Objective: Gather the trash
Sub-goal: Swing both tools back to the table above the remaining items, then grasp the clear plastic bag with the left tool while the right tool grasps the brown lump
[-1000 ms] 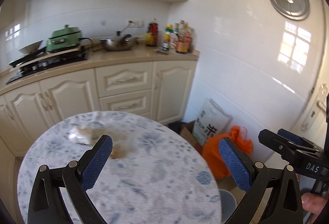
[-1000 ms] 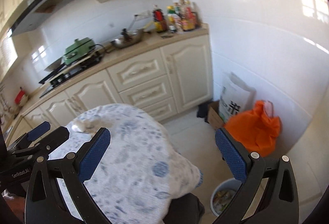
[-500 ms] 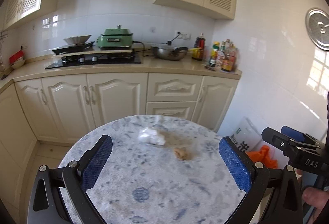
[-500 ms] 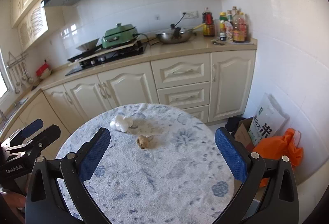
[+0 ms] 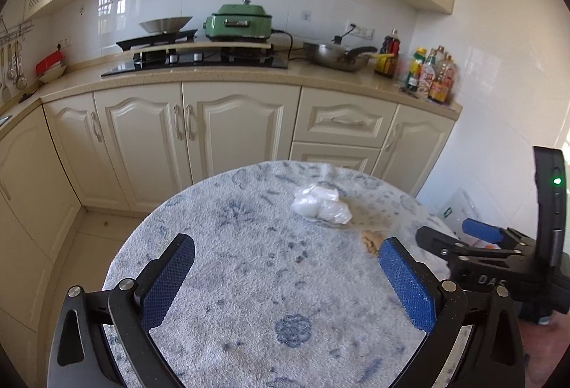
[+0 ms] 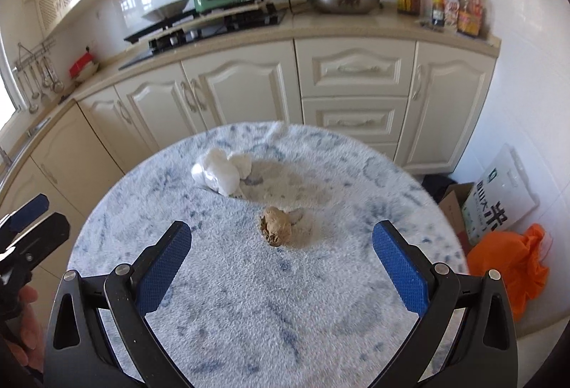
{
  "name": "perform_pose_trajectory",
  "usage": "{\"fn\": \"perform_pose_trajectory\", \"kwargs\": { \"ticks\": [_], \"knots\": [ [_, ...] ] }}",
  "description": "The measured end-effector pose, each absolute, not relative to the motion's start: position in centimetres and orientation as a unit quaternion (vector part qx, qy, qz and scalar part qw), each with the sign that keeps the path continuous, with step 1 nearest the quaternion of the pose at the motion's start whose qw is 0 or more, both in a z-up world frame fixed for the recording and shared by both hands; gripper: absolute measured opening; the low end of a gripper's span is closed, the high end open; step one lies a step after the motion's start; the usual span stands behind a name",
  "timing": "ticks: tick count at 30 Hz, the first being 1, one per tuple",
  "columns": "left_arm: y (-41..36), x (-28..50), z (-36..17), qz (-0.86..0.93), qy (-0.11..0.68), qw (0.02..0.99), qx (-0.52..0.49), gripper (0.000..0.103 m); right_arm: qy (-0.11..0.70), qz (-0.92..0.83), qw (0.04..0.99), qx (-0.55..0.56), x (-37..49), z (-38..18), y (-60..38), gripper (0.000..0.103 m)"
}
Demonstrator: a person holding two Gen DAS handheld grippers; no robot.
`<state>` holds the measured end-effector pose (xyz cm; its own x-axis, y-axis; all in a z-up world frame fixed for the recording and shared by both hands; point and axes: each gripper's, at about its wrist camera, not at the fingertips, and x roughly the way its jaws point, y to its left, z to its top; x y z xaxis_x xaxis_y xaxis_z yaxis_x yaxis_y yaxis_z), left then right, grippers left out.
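Both grippers released, holding nothing (above the table (image 6: 356, 334)).
Brown lump (image 6: 274, 226) lies ahead between right gripper (image 6: 281, 254) fingers; white wad (image 5: 320, 202) beyond left gripper (image 5: 285, 267).

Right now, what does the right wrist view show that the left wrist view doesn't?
Only the right wrist view shows the orange bag on the floor and the whole brown lump, centred ahead of the open right gripper. Only the left wrist view shows the lump partly hidden behind a finger of the open left gripper. Both show the crumpled white tissue on the round table, apart from the lump.
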<state>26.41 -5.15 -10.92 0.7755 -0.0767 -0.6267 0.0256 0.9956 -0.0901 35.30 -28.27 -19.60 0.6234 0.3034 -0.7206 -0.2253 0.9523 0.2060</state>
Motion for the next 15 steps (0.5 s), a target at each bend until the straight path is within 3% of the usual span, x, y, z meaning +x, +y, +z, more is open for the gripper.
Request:
{"fn": "perform_pose_trajectory", "kwargs": {
  "ticks": [13,15],
  "knots": [
    [-6.0,34.7,-15.2,-0.021,0.383,0.923,-0.025,0.102,0.474,0.176,0.862,0.034,40.6,-26.9,-26.0,0.079],
    [-6.2,35.5,-15.5,-0.020,0.386,0.922,-0.024,0.102,0.475,0.179,0.861,0.034,41.0,-27.4,-25.9,0.071]
  ]
}}
